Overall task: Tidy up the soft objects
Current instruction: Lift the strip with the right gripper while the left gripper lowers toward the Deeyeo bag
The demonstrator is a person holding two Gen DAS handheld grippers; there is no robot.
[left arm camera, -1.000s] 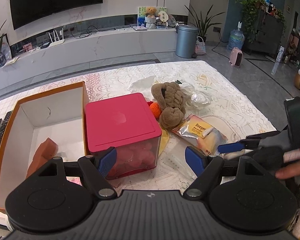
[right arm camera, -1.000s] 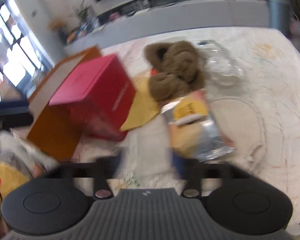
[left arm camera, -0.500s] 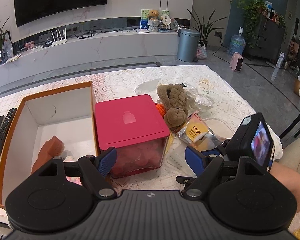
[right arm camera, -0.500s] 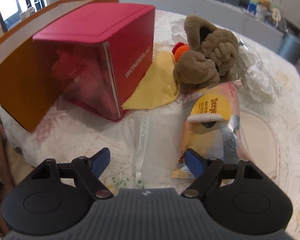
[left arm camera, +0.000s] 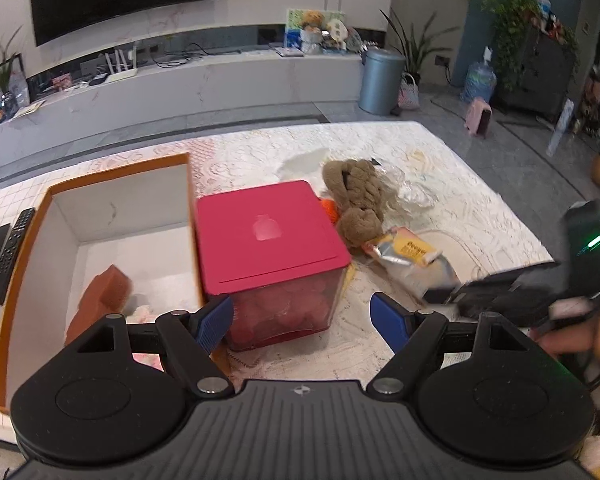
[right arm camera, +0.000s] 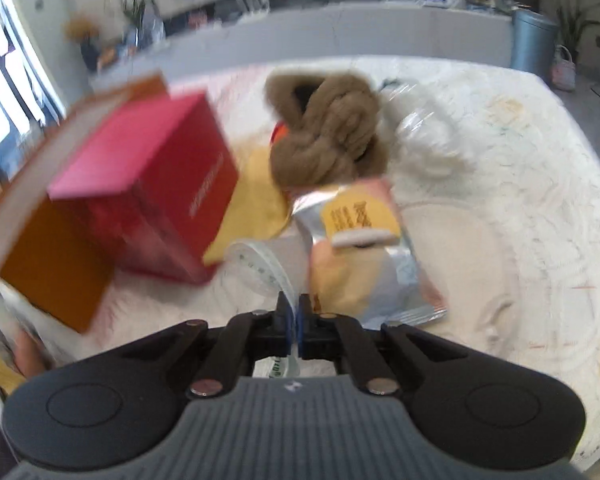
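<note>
My right gripper (right arm camera: 297, 320) is shut on a clear plastic strip with green print (right arm camera: 260, 268) and lifts it off the table; it also shows blurred at the right of the left wrist view (left arm camera: 452, 296). My left gripper (left arm camera: 302, 320) is open and empty, in front of the red lidded box (left arm camera: 268, 248). An open orange box (left arm camera: 120, 208) holds an orange sponge (left arm camera: 104, 296). A brown knitted plush (right arm camera: 328, 136) lies behind a foil snack packet (right arm camera: 364, 248), beside a yellow cloth (right arm camera: 252, 204).
A remote (left arm camera: 12, 248) lies left of the orange box. Crumpled clear plastic (right arm camera: 424, 120) and white tissue (left arm camera: 300, 164) sit behind the plush. An orange ball (left arm camera: 329, 209) peeks between the red box and plush. The table's right edge (left arm camera: 532, 232) is near.
My right gripper has shut on the plastic strip that lay on the table and raised it, swinging its view. My left gripper stays open and has hardly moved.
</note>
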